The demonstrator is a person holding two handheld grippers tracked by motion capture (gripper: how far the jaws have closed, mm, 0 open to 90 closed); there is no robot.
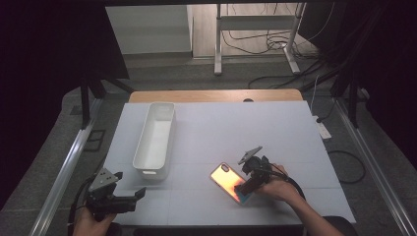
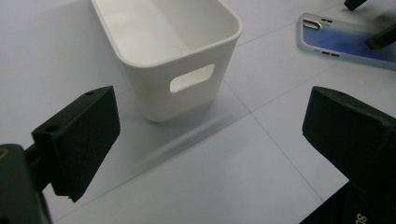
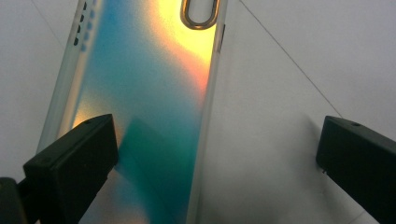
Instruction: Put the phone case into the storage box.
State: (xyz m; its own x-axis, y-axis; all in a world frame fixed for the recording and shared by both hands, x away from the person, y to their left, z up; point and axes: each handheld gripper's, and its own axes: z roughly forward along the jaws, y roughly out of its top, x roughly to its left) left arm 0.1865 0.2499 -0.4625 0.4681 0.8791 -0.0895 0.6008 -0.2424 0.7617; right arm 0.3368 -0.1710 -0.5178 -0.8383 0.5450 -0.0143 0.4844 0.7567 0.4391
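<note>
The phone case [image 1: 229, 181] is lying flat on the desk [image 1: 275, 128]; the right hand-held gripper [image 1: 244, 188] is held released over its 5 o'clock end, one jaw above it.

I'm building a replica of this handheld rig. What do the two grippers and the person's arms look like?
Both the left gripper and the right gripper are black, each topped by a grey three-cornered plate and ending in two blocky black jaws with small screw holes. A black cable trails from each. The forearms look bare, with no sleeves to be seen.
</note>
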